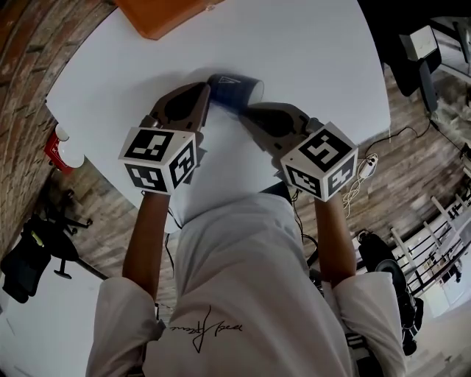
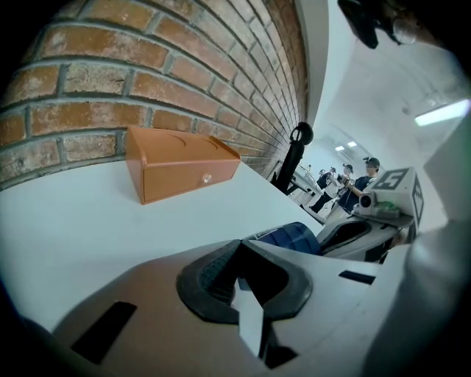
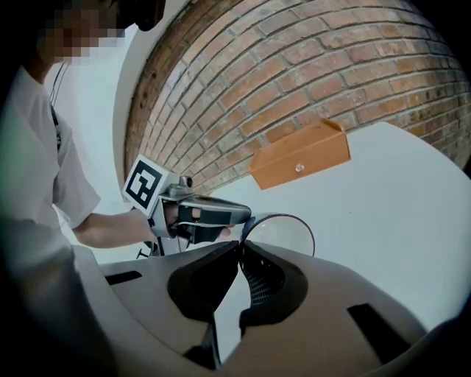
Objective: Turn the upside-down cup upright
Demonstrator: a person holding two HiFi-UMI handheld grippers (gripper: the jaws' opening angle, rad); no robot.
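Note:
A dark blue cup (image 1: 234, 90) lies tilted on its side between my two grippers, over the white table (image 1: 316, 51). In the right gripper view its white inside and dark rim (image 3: 283, 234) face the camera. My left gripper (image 1: 209, 93) comes in from the left and is shut on the cup's wall at the rim; the blue side (image 2: 292, 237) shows just past its closed tips (image 2: 241, 244). My right gripper (image 1: 247, 111) is shut, with its tips (image 3: 240, 247) right at the lower edge of the rim. Whether they pinch the rim is hidden.
An orange box (image 1: 158, 15) stands at the far side of the table, by the brick wall (image 2: 110, 81). The table's front edge runs close to the person's body. Red cups (image 1: 65, 151) sit on the floor at the left. People stand in the distance (image 2: 346, 184).

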